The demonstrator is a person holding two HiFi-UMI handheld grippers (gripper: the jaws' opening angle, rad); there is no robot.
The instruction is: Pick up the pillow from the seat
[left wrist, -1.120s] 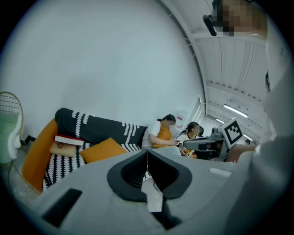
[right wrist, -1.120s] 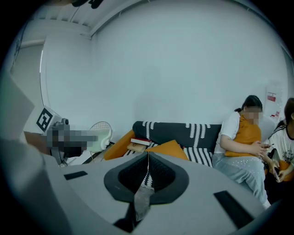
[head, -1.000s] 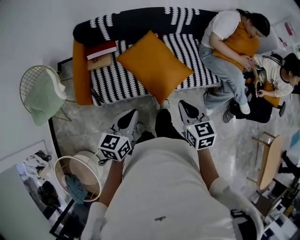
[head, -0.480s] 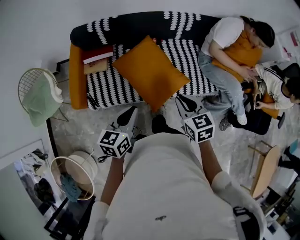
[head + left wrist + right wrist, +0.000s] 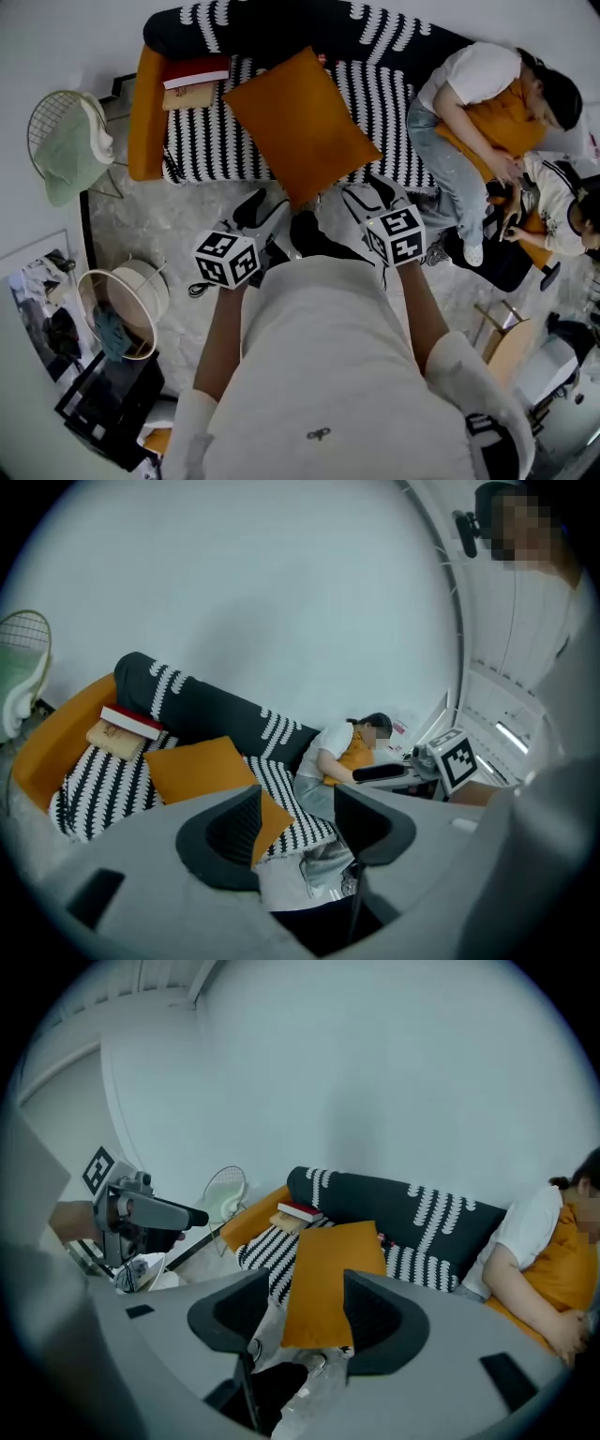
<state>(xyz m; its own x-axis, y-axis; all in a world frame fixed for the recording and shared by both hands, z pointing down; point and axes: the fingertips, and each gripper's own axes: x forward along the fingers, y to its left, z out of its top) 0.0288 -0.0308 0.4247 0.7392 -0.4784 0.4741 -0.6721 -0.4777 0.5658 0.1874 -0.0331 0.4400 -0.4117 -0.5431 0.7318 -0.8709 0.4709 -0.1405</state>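
Observation:
An orange square pillow (image 5: pixel 300 127) lies tilted on the black-and-white striped seat of the sofa (image 5: pixel 211 150), its lower corner hanging over the front edge. My left gripper (image 5: pixel 259 208) and right gripper (image 5: pixel 371 195) are held side by side just short of that edge, apart from the pillow. The jaws of both are opening, with nothing between them. In the left gripper view the pillow (image 5: pixel 202 766) shows beyond the left gripper (image 5: pixel 298 822). The right gripper view has the pillow (image 5: pixel 333 1279) straight ahead of the right gripper (image 5: pixel 298 1312).
Two books (image 5: pixel 195 80) are stacked at the sofa's left end by its orange arm. One person (image 5: pixel 469 112) sits at the sofa's right end, another (image 5: pixel 553 206) beside on a stool. A wire chair with green cloth (image 5: pixel 66 150) and a basket (image 5: pixel 117 309) stand to the left.
Both grippers have moved forward toward the sofa's front edge, closer to the pillow. Their jaws, together in the earlier frames, now stand apart.

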